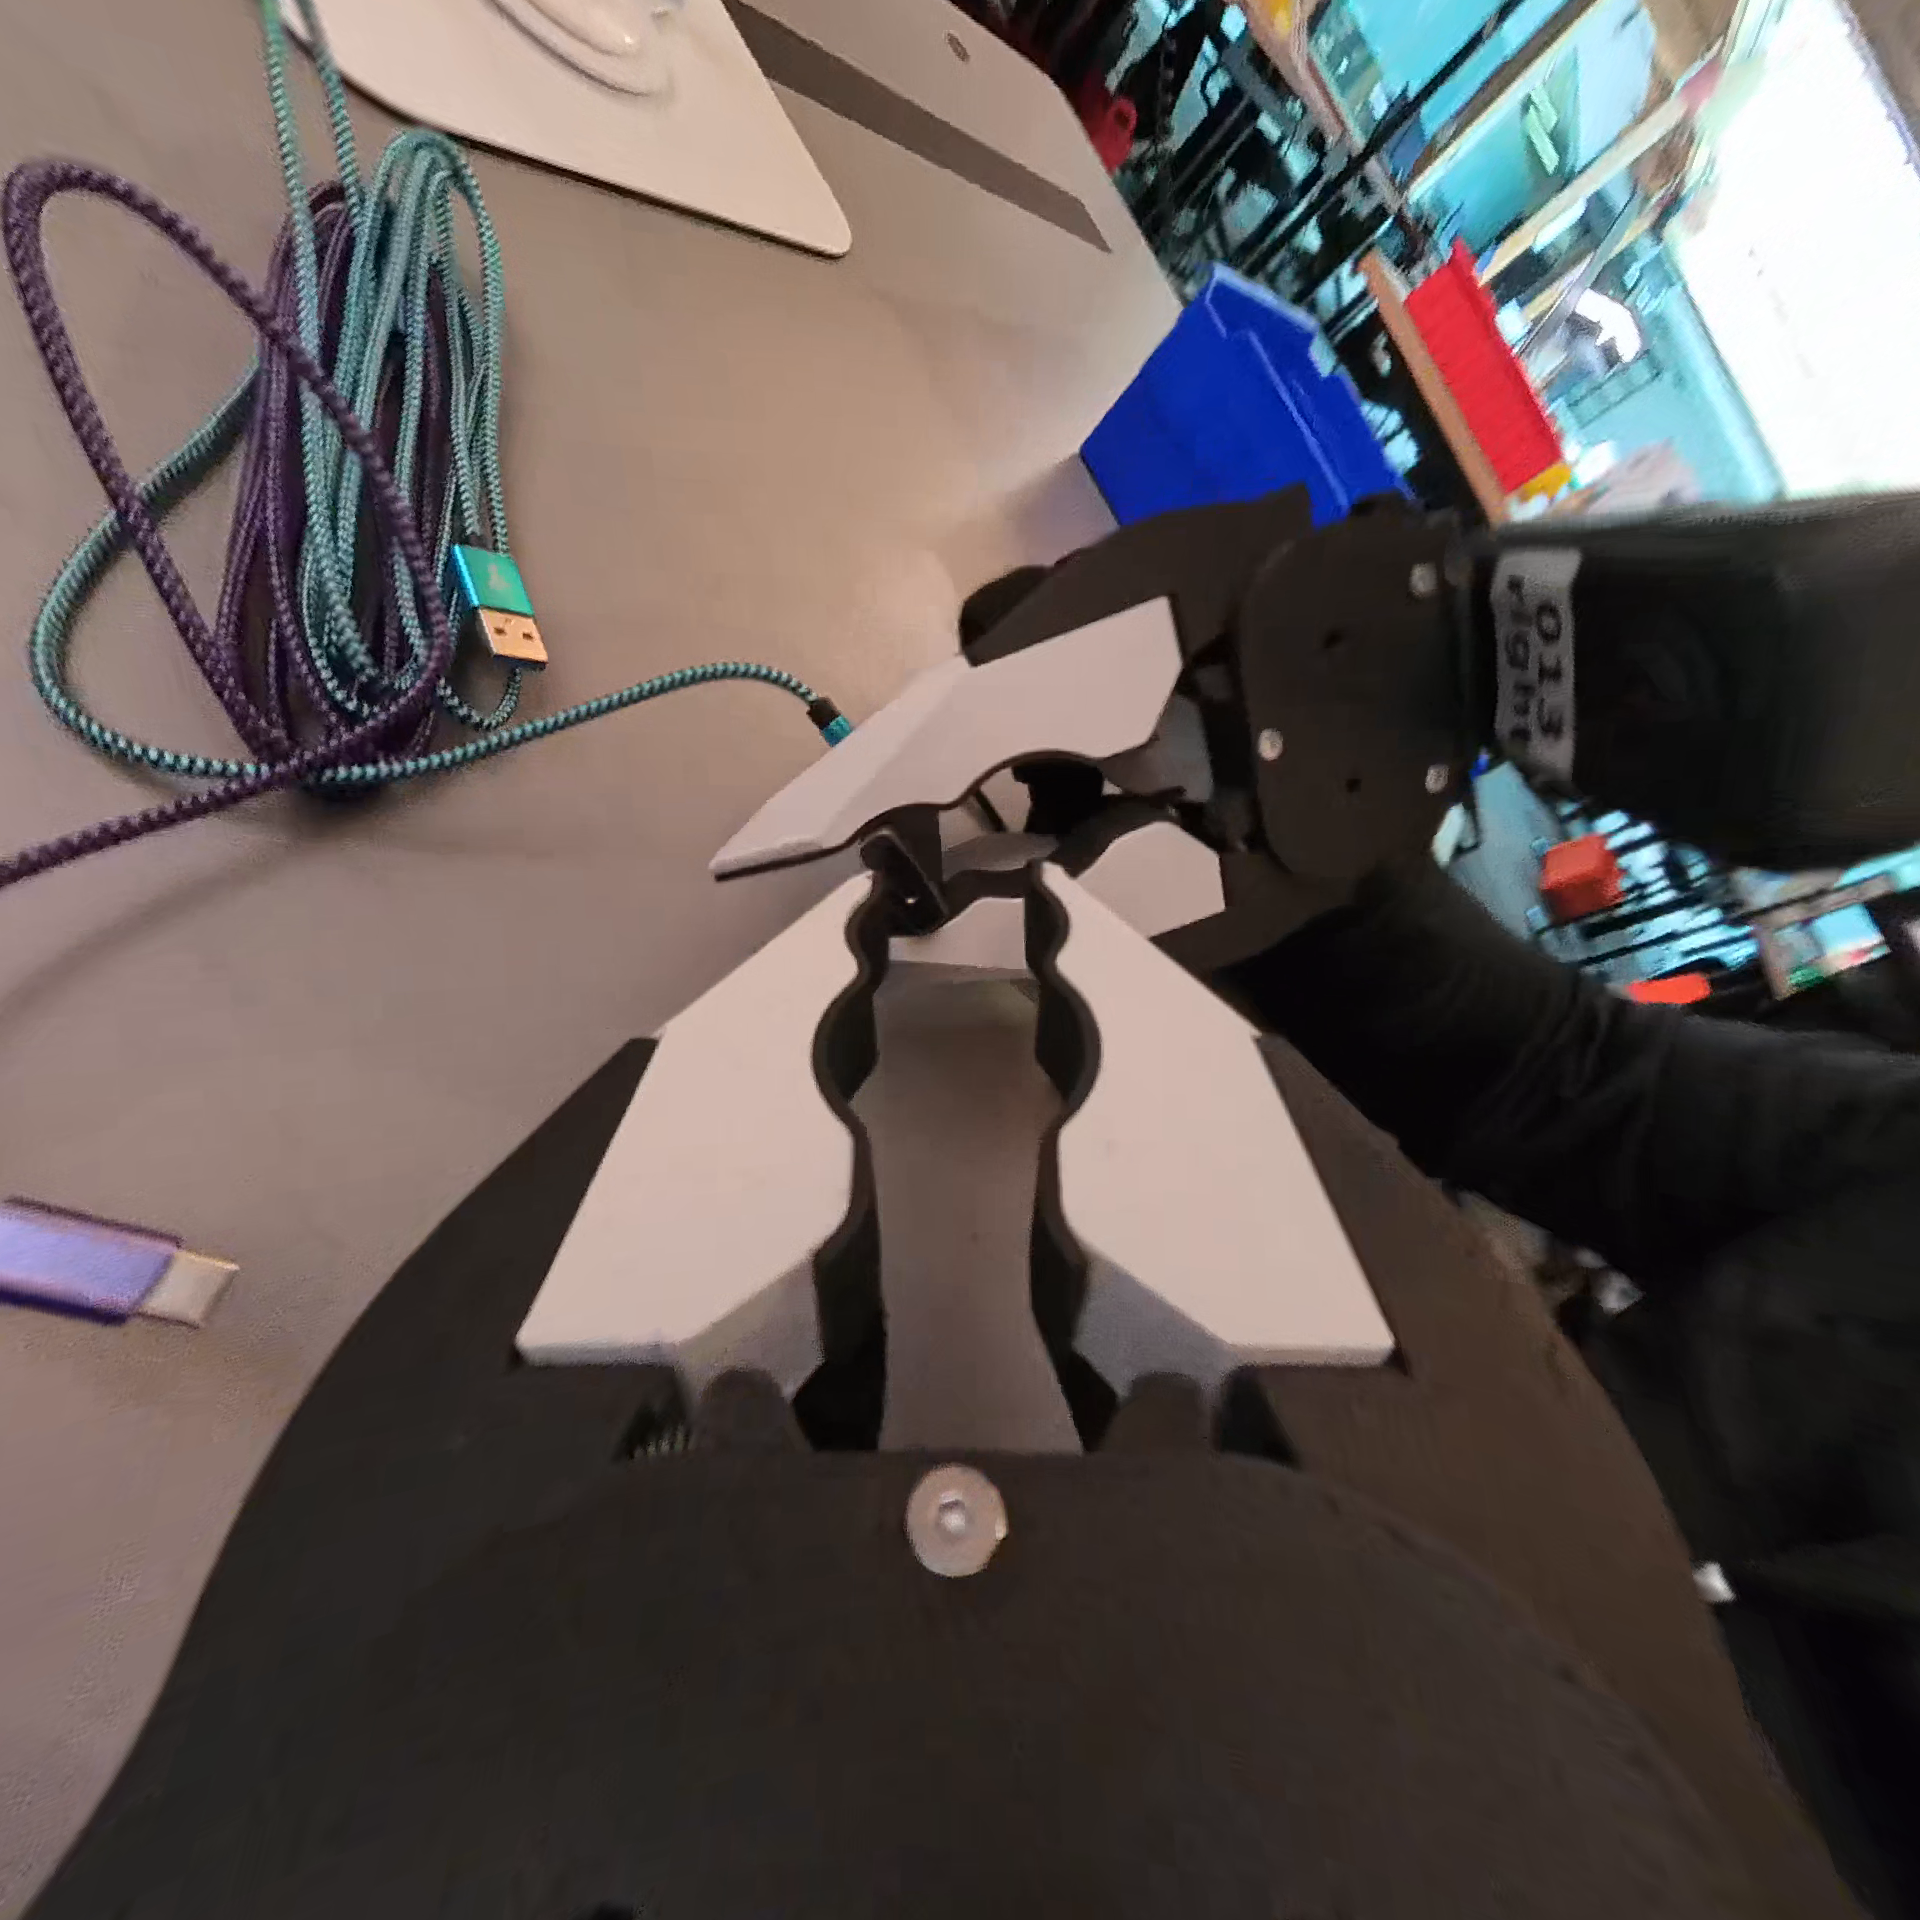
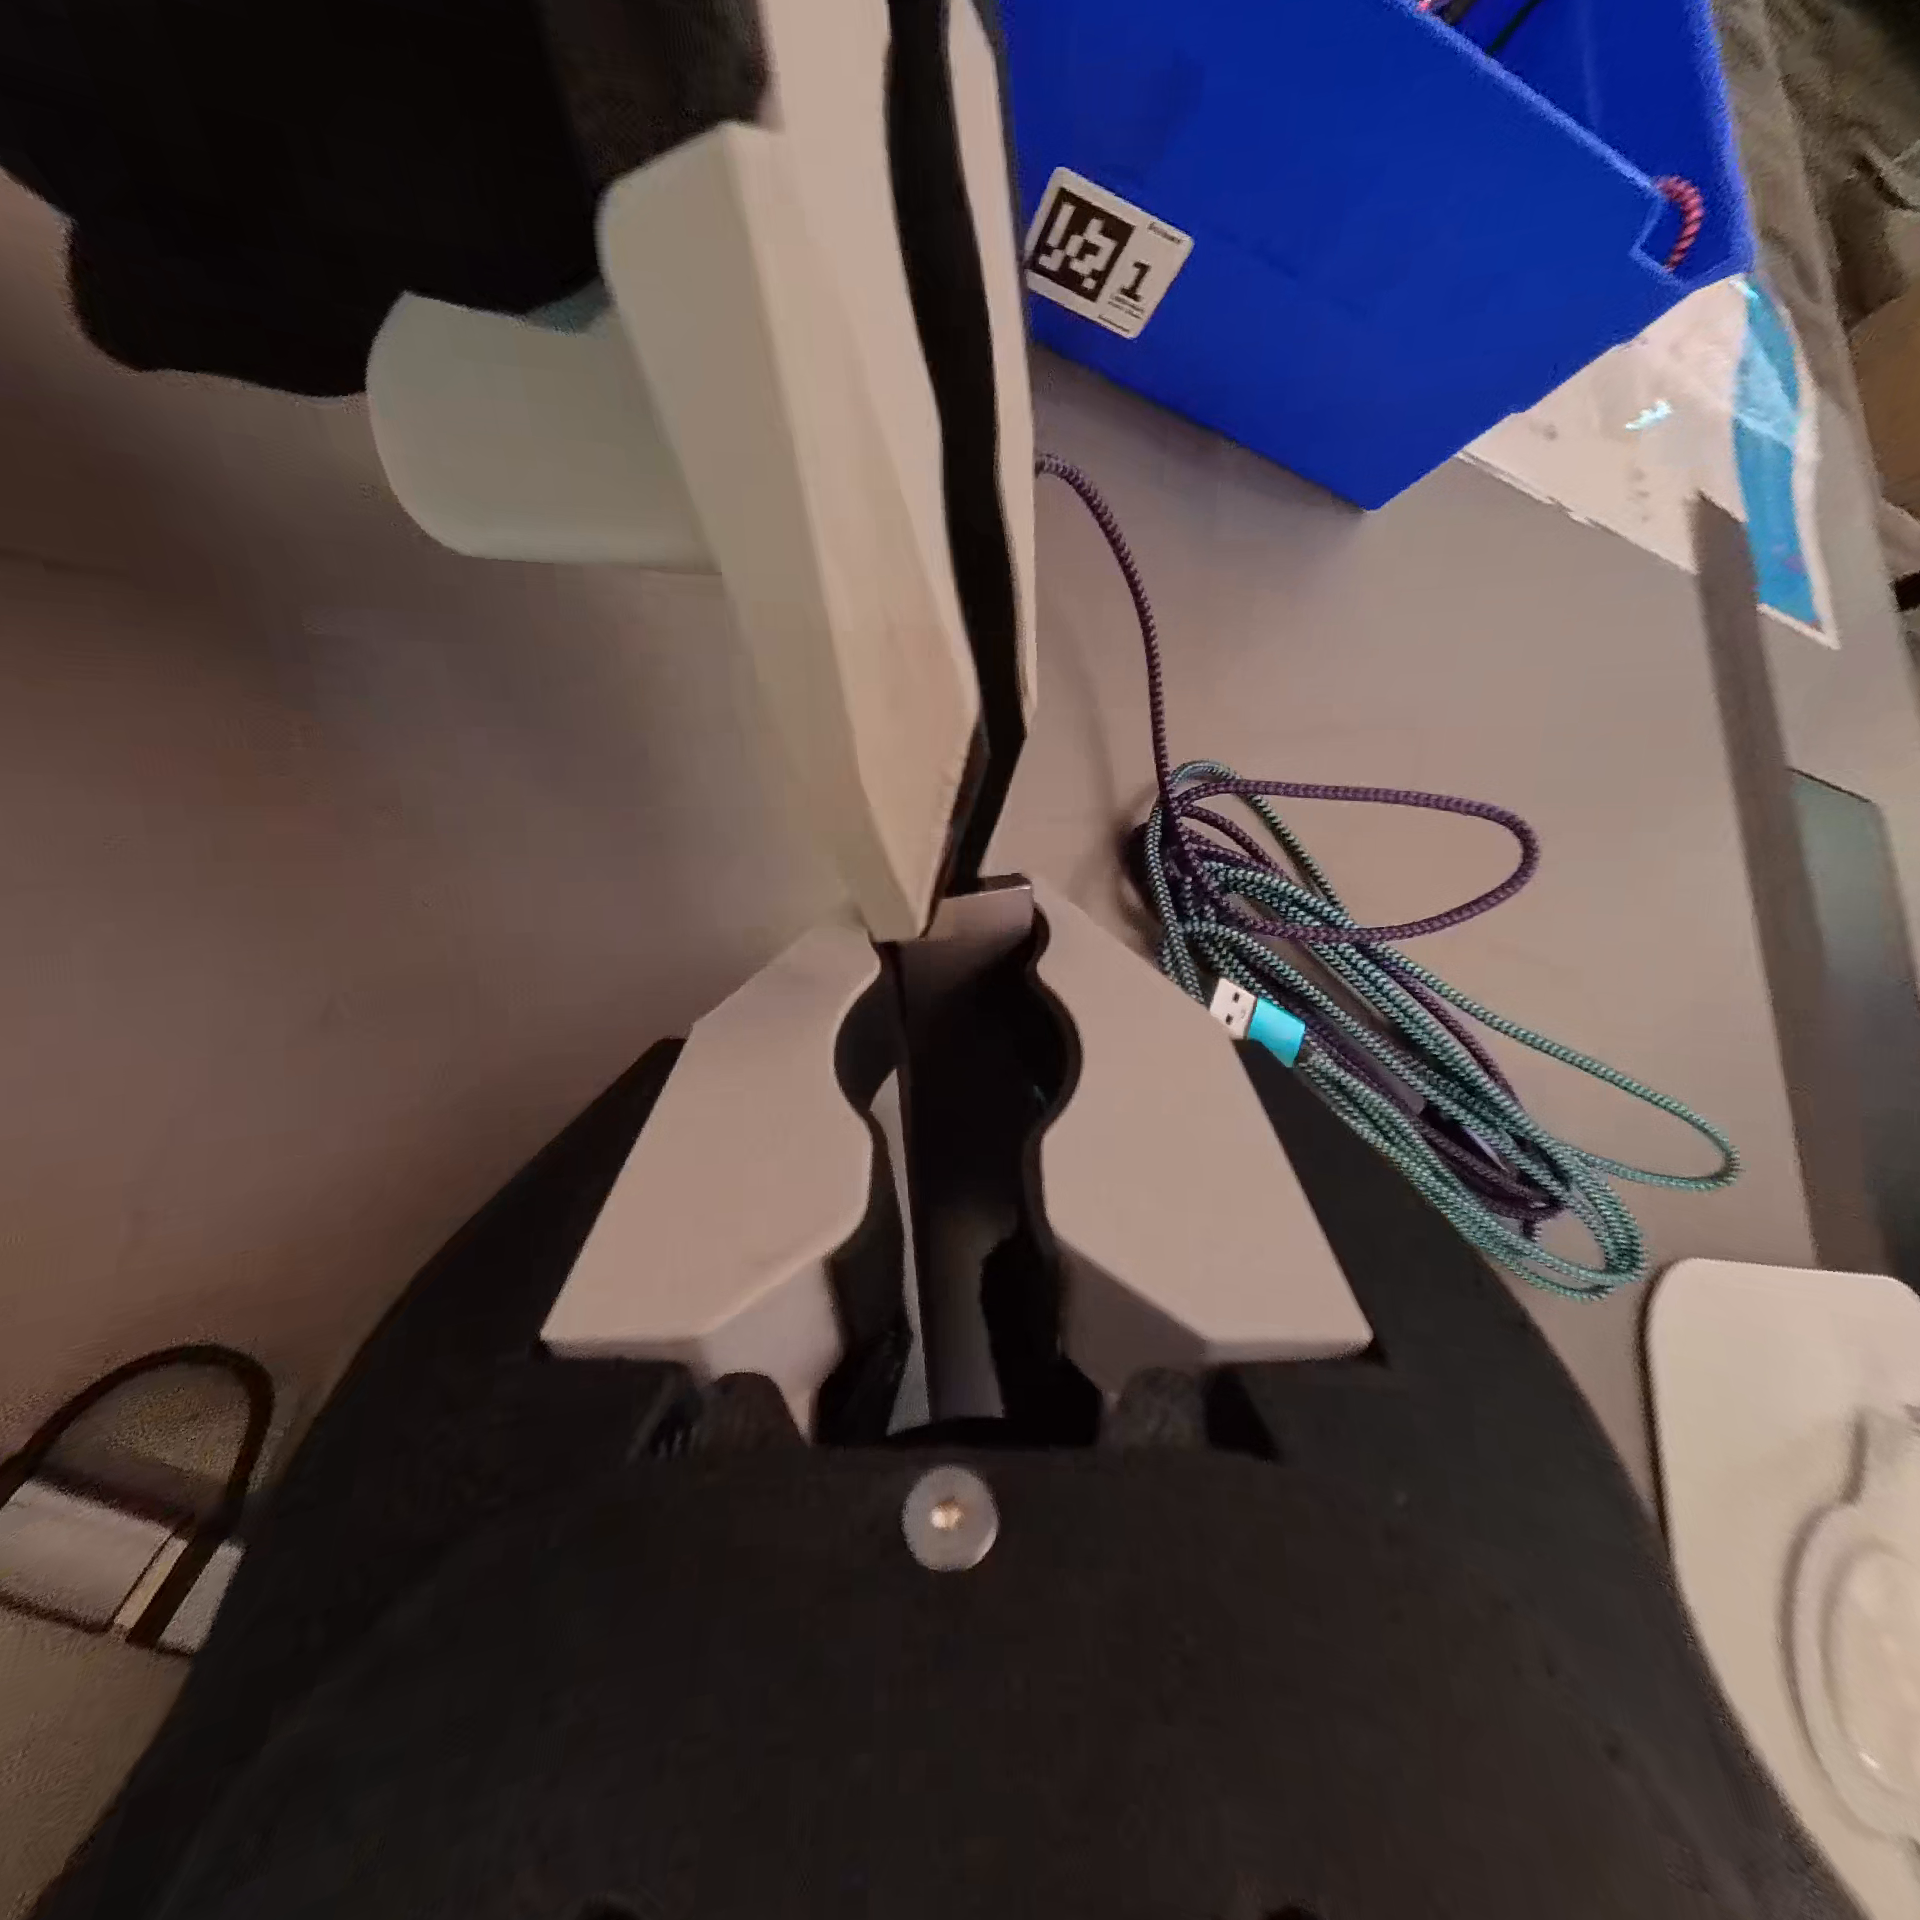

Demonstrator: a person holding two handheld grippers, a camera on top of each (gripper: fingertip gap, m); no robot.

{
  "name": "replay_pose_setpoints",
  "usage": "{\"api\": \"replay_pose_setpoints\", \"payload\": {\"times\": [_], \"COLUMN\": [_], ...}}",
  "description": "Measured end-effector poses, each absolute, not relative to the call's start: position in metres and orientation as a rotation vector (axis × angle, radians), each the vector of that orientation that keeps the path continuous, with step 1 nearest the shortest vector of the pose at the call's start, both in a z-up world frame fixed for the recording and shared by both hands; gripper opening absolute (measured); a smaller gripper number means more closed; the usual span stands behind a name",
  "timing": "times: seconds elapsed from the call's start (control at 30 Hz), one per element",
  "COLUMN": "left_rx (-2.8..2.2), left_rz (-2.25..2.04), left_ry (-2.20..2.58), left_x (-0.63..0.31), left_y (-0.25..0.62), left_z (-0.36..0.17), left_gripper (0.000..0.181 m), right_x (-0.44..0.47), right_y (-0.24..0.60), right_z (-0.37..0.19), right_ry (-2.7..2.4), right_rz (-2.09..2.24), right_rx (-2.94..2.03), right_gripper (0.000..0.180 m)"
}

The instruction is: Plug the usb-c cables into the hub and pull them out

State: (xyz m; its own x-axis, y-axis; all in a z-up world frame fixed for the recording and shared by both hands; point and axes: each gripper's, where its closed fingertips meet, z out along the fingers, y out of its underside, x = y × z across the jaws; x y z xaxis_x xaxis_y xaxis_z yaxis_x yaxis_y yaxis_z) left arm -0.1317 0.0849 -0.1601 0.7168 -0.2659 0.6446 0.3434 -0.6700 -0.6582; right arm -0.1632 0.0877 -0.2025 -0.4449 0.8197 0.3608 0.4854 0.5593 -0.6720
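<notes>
Right hand-held gripper (image 2: 961, 930) pinches what looks like the hub (image 2: 956, 1091) to brace it, left hand-held gripper (image 1: 961, 894) tips at its end, grip unclear, teal cable (image 1: 623, 696) plug just beside, probably mid-mate or mid-pull.

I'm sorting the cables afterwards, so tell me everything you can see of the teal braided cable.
The teal cable has a woven sheath of teal and dark threads that looks like fabric. Most of it lies in long loose loops on the grey table, tangled with a purple braided cable. One end, a flat metal plug with a teal collar, lies free on the table beside the loops. The other end runs toward the right tongs; its tip is hidden behind them.
</notes>
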Motion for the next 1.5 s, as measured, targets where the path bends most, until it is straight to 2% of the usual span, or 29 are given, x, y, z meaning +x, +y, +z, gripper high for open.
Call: {"api": "replay_pose_setpoints", "payload": {"times": [0.13, 0.2, 0.23, 0.27, 0.33, 0.4, 0.5, 0.57, 0.6, 0.67, 0.7, 0.77, 0.83, 0.93, 1.03, 1.13, 1.2, 1.23, 1.33, 1.37, 1.43, 1.5], "left_rx": [-2.075, -2.105, -2.088, -2.083, -2.057, -2.079, -2.09, -2.098, -2.094, -2.105, -2.118, -2.16, -2.178, -2.181, -2.188, -2.239, -2.238, -2.24, -2.212, -2.194, -2.18, -2.123], "left_rz": [-1.011, -1.003, -1.015, -1.03, -1.032, -0.997, -0.972, -0.96, -0.966, -0.946, -0.919, -0.859, -0.799, -0.796, -0.793, -0.733, -0.752, -0.738, -0.689, -0.685, -0.69, -0.704], "left_ry": [-0.136, -0.145, -0.156, -0.152, -0.131, -0.125, -0.096, -0.08, -0.064, -0.006, 0.04, 0.117, 0.156, 0.201, 0.394, 0.541, 0.628, 0.667, 0.663, 0.626, 0.502, 0.392], "left_x": [-0.139, -0.138, -0.138, -0.136, -0.134, -0.135, -0.136, -0.14, -0.142, -0.144, -0.144, -0.143, -0.147, -0.152, -0.141, -0.133, -0.124, -0.122, -0.125, -0.129, -0.137, -0.143], "left_y": [0.088, 0.09, 0.091, 0.091, 0.093, 0.094, 0.094, 0.094, 0.093, 0.091, 0.09, 0.09, 0.091, 0.093, 0.086, 0.086, 0.086, 0.087, 0.1, 0.106, 0.117, 0.125], "left_z": [-0.161, -0.168, -0.165, -0.164, -0.161, -0.165, -0.165, -0.163, -0.16, -0.155, -0.152, -0.15, -0.147, -0.141, -0.134, -0.136, -0.131, -0.129, -0.119, -0.114, -0.108, -0.102], "left_gripper": [0.022, 0.041, 0.045, 0.043, 0.016, 0.009, 0.008, 0.007, 0.007, 0.007, 0.007, 0.007, 0.007, 0.007, 0.007, 0.007, 0.008, 0.007, 0.008, 0.013, 0.04, 0.048], "right_x": [-0.169, -0.172, -0.173, -0.174, -0.176, -0.176, -0.175, -0.172, -0.168, -0.16, -0.156, -0.149, -0.144, -0.133, -0.123, -0.115, -0.112, -0.113, -0.118, -0.121, -0.133, -0.142], "right_y": [0.092, 0.094, 0.095, 0.095, 0.091, 0.093, 0.091, 0.096, 0.096, 0.097, 0.1, 0.1, 0.102, 0.114, 0.12, 0.094, 0.077, 0.073, 0.075, 0.079, 0.092, 0.1], "right_z": [-0.195, -0.19, -0.19, -0.189, -0.186, -0.186, -0.185, -0.182, -0.179, -0.165, -0.16, -0.153, -0.144, -0.126, -0.15, -0.17, -0.176, -0.178, -0.173, -0.167, -0.158, -0.147], "right_ry": [-2.055, -2.012, -2.001, -1.994, -1.978, -1.968, -1.994, -2.004, -2.012, -1.998, -1.986, -1.98, -1.942, -1.855, -1.961, -2.12, -2.192, -2.207, -2.15, -2.097, -1.953, -1.819], "right_rz": [0.53, 0.483, 0.463, 0.441, 0.391, 0.359, 0.441, 0.51, 0.579, 0.763, 0.855, 0.994, 1.111, 1.314, 1.388, 1.519, 1.55, 1.546, 1.614, 1.653, 1.662, 1.716], "right_rx": [-1.012, -1.005, -1.015, -1.001, -0.947, -0.949, -0.943, -0.976, -0.962, -0.944, -0.971, -0.991, -0.986, -1.016, -1.143, -1.156, -1.107, -1.104, -1.171, -1.197, -1.259, -1.31], "right_gripper": [0.015, 0.015, 0.015, 0.014, 0.014, 0.014, 0.017, 0.045, 0.048, 0.041, 0.046, 0.041, 0.046, 0.041, 0.047, 0.041, 0.015, 0.008, 0.007, 0.007, 0.007, 0.007]}}
